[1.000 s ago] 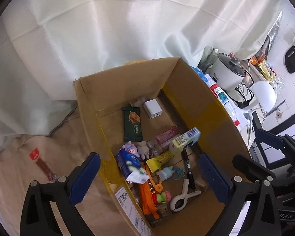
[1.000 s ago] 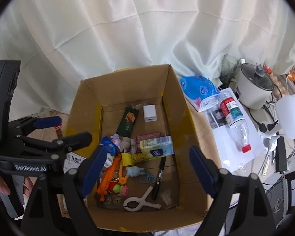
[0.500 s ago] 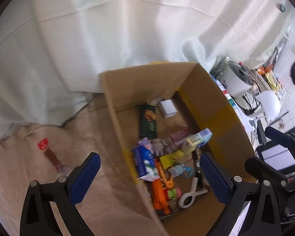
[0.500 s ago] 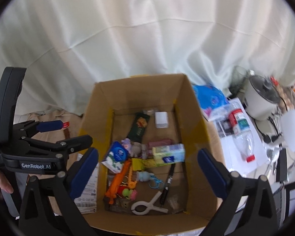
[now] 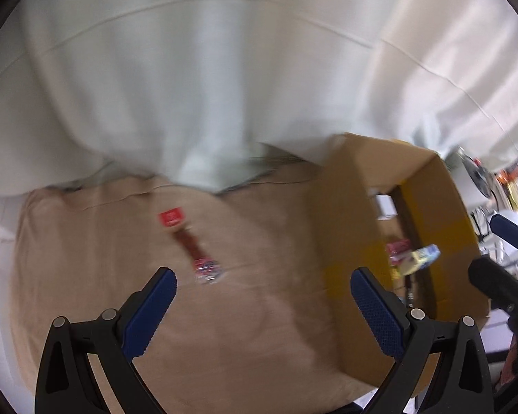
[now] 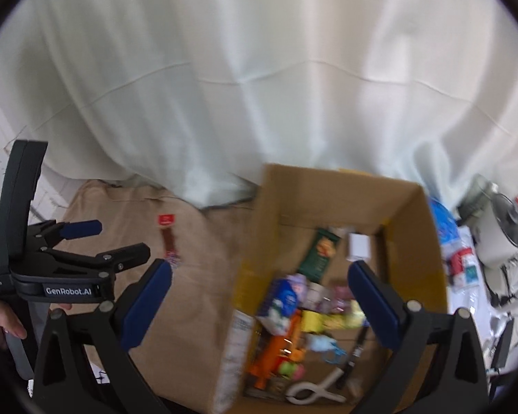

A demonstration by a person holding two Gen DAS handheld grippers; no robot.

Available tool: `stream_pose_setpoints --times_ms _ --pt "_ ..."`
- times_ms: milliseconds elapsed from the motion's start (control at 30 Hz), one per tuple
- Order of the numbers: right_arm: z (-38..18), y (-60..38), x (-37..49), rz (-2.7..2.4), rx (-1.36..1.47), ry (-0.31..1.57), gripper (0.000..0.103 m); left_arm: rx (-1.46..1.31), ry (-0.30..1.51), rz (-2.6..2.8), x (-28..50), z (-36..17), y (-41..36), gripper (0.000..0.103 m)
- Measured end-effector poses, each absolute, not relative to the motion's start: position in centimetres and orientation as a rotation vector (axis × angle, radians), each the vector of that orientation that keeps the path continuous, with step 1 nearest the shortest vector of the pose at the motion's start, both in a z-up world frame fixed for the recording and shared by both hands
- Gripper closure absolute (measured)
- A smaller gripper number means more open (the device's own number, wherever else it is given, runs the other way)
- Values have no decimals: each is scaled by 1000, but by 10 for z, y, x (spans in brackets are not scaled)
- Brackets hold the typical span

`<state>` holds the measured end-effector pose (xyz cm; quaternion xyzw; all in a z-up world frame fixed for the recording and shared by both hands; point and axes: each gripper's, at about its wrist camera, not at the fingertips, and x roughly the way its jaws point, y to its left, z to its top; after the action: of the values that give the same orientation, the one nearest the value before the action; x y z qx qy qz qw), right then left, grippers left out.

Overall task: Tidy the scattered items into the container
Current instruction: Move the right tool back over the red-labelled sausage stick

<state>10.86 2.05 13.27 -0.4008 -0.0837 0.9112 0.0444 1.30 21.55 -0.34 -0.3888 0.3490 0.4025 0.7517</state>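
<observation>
While blurred by motion, both views show the same layout.

Left gripper (image 5: 262, 307): jaws spread wide, nothing between the blue pads (image 5: 148, 314). Positioned over the tan cloth (image 5: 86, 276), above and just short of the snack stick (image 5: 190, 245). Also visible in the right wrist view (image 6: 86, 238) at far left, side-on, gripped by a hand (image 6: 0, 317).

Right gripper (image 6: 259, 307): jaws spread wide, empty. Positioned over the cardboard box (image 6: 328, 189), left pad over the cloth, right pad (image 6: 373, 303) over the box interior.

Snack stick: flat on the tan cloth, outside the box and well apart from its left wall. Red tag at the far end, brown body, printed wrapper end nearest the left gripper. Same item in the right wrist view (image 6: 169, 238), just beyond the left gripper's fingers.

Cardboard box (image 5: 345, 227): open at top, standing on the cloth right of the stick, yellow tape on the walls. Contents per right wrist view:
- dark green packet (image 6: 319, 252) at the far side
- white cube (image 6: 359, 245) beside the packet
- blue-and-white pack (image 6: 281, 298) near the left wall
- orange item (image 6: 276, 348) below the pack
- white clip (image 6: 314, 388) at the near wall
- black pen (image 6: 354, 355) right of the clip
Remaining contents too blurred to identify.

White drape (image 6: 259, 86): hanging behind cloth and box.

Right of box: blue bag (image 6: 442, 220), white appliance (image 6: 493, 241), other clutter not resolvable.
</observation>
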Motion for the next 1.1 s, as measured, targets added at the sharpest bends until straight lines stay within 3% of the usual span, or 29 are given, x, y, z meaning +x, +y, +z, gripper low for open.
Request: stream_pose_setpoints --times_ms 567,1100 --pt "91 -81 45 2844 -1369 -368 0 -968 733 1053 -122 -44 232 2" --pt "-1 -112 -25 2806 -1448 -432 0 -968 757 1134 -167 -103 260 1"
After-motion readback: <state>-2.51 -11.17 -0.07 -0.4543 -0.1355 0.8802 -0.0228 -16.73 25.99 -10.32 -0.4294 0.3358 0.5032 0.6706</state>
